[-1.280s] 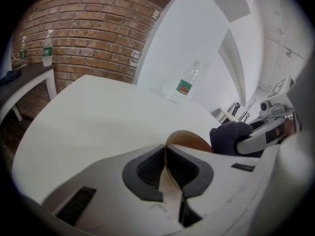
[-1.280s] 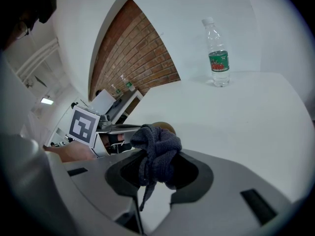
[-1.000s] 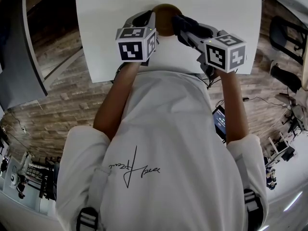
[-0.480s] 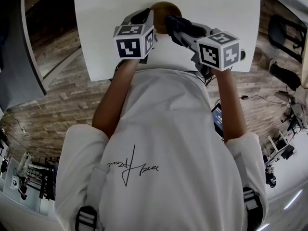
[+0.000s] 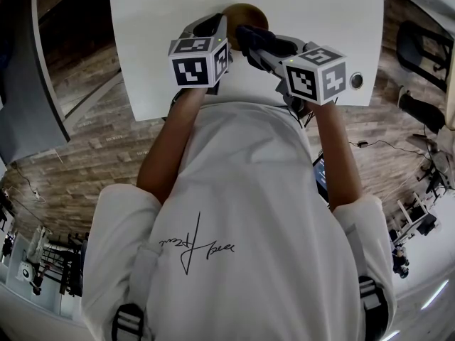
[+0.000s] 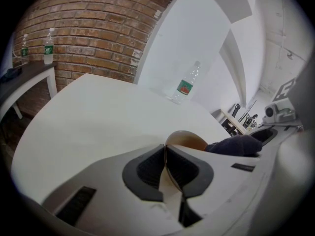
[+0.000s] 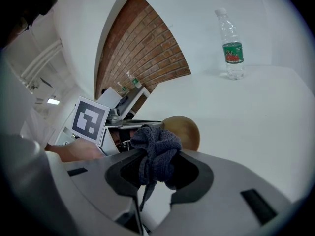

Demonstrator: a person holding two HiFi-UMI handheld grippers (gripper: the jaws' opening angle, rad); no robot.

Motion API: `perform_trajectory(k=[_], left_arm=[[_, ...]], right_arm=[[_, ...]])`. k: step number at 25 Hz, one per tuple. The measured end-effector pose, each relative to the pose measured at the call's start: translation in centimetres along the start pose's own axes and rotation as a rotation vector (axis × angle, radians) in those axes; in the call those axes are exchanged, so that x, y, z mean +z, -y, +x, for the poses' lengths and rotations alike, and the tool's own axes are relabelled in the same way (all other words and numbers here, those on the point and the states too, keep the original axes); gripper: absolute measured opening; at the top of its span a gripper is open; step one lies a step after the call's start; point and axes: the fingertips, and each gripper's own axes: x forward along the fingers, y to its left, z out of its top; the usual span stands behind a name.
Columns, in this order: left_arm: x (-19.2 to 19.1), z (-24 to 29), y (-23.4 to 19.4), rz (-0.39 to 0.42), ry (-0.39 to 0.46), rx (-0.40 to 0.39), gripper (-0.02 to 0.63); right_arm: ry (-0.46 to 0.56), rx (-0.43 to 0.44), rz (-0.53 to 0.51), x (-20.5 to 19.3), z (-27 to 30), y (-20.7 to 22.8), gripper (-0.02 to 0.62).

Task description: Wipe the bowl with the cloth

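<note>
A white counter (image 5: pixel 298 6) fills the upper part of the head view, and both tools are held over it, close together.

The left hand-held gripper (image 6: pixel 166 152) is pressed together on the thin rim of the brown bowl (image 6: pixel 189 140), with the wall pinched between the two dark pads. The bowl is carried at the gripper's tip, over the middle of the counter. Whether its base rests on the surface cannot be told.

The right hand-held gripper (image 7: pixel 156 167) is clamped on a bunched dark cloth (image 7: pixel 155 149), with a thin tail hanging below the jaws. The cloth is held just beside the bowl, at its rim. Contact with the inside cannot be confirmed from any view.

A plastic bottle (image 7: pixel 232 45) stands upright, well apart at the far side of the counter.

The weak point is judged to be the rim pinch. Only a narrow strip of wall is held, so pressure from the cloth on the far side could lever the bowl round in the pads or pull it free. The cloth is gripped as a loose wad. It could be dragged out of the jaws if it is rubbed hard against the bowl, or the hanging tail could be caught under the rim. The bottle is thought too far off to be struck.
</note>
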Motion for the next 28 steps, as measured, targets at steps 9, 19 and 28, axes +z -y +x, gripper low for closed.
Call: perform_trajectory(k=[9,19,28], left_arm=[[0.1,-0.1,0.1,-0.008,0.0,0.0,0.006],[0.1,0.0,0.0,-0.015,0.0,-0.003,0.006],[-0.2,0.1,-0.1,-0.011,-0.003,-0.006,0.008]], right_arm=[[-0.005,0.013,-0.001,-0.1,0.4,-0.8,0.106],[-0.012,0.029,-0.005,-0.1,1.1,-1.6,0.106],[-0.017,0.034,-0.006,-0.5,1.1,-1.5,0.106]])
